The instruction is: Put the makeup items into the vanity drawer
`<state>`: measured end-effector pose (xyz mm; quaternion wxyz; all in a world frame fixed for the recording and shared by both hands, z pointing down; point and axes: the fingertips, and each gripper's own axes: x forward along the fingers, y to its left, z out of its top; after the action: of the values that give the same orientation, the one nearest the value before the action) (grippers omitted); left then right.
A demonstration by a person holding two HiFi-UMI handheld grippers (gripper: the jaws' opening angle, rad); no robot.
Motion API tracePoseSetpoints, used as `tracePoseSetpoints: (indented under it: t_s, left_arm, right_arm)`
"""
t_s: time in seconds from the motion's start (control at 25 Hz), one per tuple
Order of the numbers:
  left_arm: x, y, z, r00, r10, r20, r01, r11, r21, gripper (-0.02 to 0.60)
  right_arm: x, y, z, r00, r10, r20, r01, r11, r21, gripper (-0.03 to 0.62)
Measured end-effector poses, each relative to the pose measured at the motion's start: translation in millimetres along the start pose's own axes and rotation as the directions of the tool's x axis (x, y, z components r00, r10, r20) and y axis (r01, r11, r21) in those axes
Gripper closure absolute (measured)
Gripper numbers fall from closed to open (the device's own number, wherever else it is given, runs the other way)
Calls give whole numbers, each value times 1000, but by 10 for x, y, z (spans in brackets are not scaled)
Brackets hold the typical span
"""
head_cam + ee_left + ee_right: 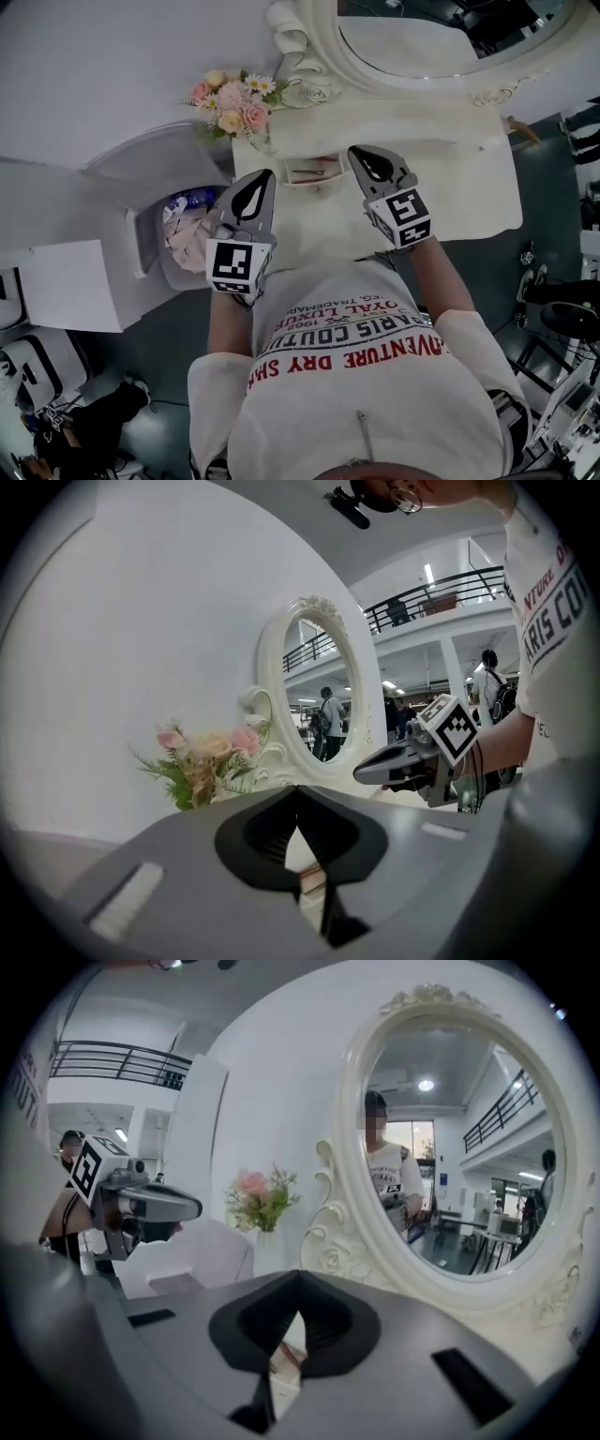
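Observation:
The white vanity (450, 187) has a small drawer (309, 185) pulled open at its front middle, with pinkish makeup items (314, 170) lying inside. My left gripper (262, 176) hovers just left of the drawer, jaws shut and holding nothing. My right gripper (359, 152) hovers just right of the drawer, also shut and empty. In the left gripper view the closed jaw tips (298, 789) meet, and the right gripper (360, 773) shows beyond them. In the right gripper view its tips (298, 1276) meet, with the left gripper (192, 1209) at the left.
An oval mirror (441, 37) in an ornate white frame stands at the back of the vanity. A vase of pink and yellow flowers (234, 103) sits at its back left corner. A white open bin (150, 246) with blue and pale items stands left of the vanity.

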<state>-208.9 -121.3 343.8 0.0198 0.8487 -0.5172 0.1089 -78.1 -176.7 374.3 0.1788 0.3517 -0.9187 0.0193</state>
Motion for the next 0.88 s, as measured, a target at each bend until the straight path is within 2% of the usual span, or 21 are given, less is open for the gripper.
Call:
tracePoseSetpoints:
  t_s: [0.2,0.36,0.88]
  left_arm:
    - [55,45,78,1000,2,12,-2,1000,2,571]
    - [68,83,94,1000,9,11,-9,1000,2,571]
    - [83,104,151,999,11,32,-11,1000,-2,571]
  right_arm:
    - [-171,-95,162,994,-41,98,36,998,44,586]
    - [-228,-118,240,988,-61,140,58,998,24,586]
    - [-203,-102,231,988,-70,137,71,997,4,588]
